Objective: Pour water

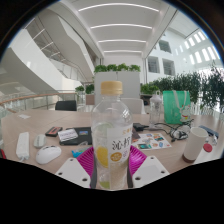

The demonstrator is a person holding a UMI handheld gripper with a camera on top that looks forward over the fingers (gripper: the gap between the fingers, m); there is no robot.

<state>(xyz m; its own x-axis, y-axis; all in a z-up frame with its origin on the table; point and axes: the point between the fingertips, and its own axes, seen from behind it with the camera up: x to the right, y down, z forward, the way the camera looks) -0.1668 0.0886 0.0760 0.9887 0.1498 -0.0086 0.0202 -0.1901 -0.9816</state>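
Gripper (112,162) clamps the bottle (111,135), both pads pressing its sides.
Bottle stands upright, cap on top; paper cup (196,143) waits to the right, well apart.

A large atrium is opening out behind a long table (30,128), with white curving balconies (45,50) sweeping up on one side and long strip lights (120,25) glowing across the ceiling. Daylight is coming in through tall windows (195,50) on the other side, and a hedge of green plants (118,69) is running along a raised planter at the far end. A dark chair (66,105) is standing behind the table.
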